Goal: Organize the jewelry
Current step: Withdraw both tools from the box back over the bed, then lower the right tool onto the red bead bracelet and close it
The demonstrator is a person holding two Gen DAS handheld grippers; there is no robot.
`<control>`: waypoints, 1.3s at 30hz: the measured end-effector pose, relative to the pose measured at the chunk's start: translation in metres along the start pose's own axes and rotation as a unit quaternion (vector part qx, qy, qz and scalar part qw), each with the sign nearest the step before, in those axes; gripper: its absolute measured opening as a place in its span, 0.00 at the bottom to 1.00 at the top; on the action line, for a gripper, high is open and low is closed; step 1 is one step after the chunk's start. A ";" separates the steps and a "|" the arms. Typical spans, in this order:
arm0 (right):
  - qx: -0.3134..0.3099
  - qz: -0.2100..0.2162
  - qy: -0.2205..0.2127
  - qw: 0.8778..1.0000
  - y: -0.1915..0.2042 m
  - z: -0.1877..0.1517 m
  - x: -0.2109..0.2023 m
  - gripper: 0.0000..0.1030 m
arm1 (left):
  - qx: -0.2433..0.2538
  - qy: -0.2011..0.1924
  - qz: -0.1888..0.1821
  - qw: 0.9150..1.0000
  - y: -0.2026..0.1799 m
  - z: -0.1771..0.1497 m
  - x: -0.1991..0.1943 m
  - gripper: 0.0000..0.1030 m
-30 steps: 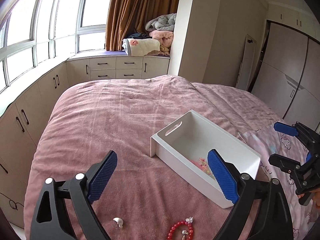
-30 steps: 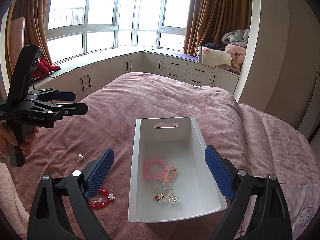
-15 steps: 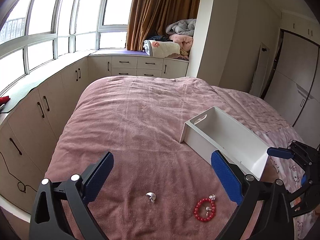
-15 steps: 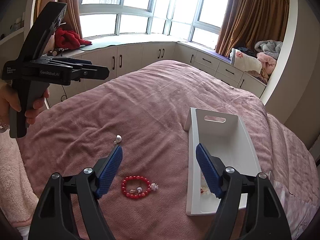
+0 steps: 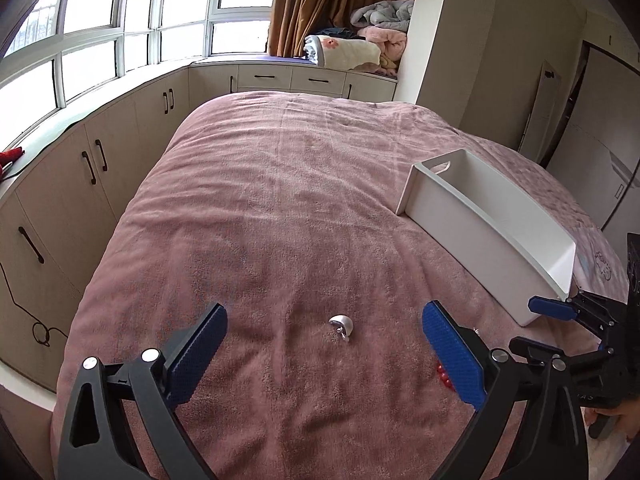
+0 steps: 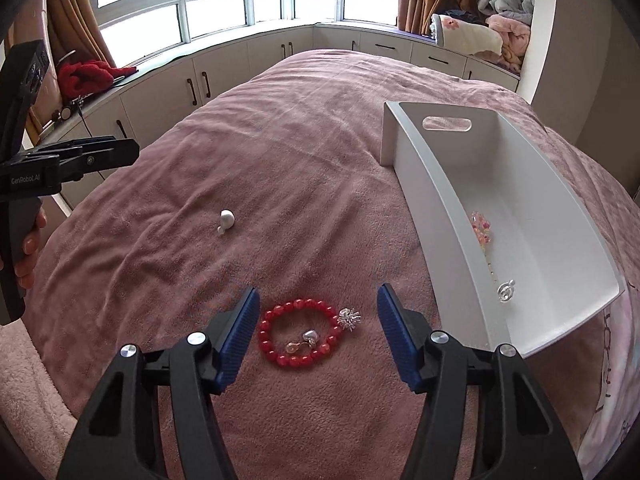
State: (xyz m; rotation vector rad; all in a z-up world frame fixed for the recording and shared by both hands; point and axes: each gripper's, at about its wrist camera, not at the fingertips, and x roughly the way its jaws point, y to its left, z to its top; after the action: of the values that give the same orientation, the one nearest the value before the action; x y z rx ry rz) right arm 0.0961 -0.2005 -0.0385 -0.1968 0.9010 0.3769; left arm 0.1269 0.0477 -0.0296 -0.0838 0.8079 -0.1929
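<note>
Right gripper: the right gripper (image 6: 316, 330) has its blue-padded fingers spread wide, holding nothing, low over the bedspread.
Between its fingers: the red bead bracelet (image 6: 299, 331) lies flat on the cover — a silver spiky charm (image 6: 349, 318) at its right edge, a small heart-shaped piece (image 6: 309, 336) inside the loop.
Left gripper: the left gripper (image 5: 324, 350) is also spread wide and empty, above the bed.
Ahead of it: the silver earring (image 5: 342, 325) rests alone on the cover, between the two fingers and a little beyond their tips; in the right wrist view it sits well left of the bracelet.
White box: the white box (image 6: 436, 196) stands on the bed to the right of the bracelet, its handle slot at the far end.
Box contents: a pink and yellow bead cluster (image 6: 480, 230) against the near wall, a thin chain trailing from it, and a silver ring-like piece (image 6: 505, 291) nearer the open end.
Bedspread: the pink bedspread (image 5: 280, 200) — plush, lightly creased.
Surroundings: cabinets (image 5: 60, 200) under curved windows; folded blankets (image 5: 352, 50) on the window seat.
</note>
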 end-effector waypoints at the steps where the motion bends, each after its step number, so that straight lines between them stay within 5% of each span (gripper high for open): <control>1: 0.007 -0.002 0.000 1.000 -0.001 -0.001 0.002 0.58 | 0.000 0.004 0.002 1.000 0.002 -0.002 0.005 0.96; 8: 0.028 -0.050 -0.007 0.998 -0.003 -0.008 0.015 0.52 | -0.027 0.026 0.000 0.999 0.011 -0.013 0.039 0.96; 23: 0.172 -0.048 0.006 0.984 -0.030 -0.029 0.049 0.47 | 0.039 0.014 0.016 0.999 -0.013 -0.032 0.090 0.96; 28: 0.179 -0.039 0.024 0.983 -0.033 -0.033 0.066 0.33 | 0.061 0.021 0.018 0.998 -0.021 -0.040 0.108 0.96; 39: 0.202 -0.011 0.030 0.979 -0.038 -0.036 0.079 0.21 | 0.016 0.018 0.005 1.000 -0.008 -0.046 0.117 0.93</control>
State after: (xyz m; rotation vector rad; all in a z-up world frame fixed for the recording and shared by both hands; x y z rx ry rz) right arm 0.1295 -0.2284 -0.1232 0.1563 1.0139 0.1615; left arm 0.1708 0.0161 -0.1433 -0.0472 0.8400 -0.1978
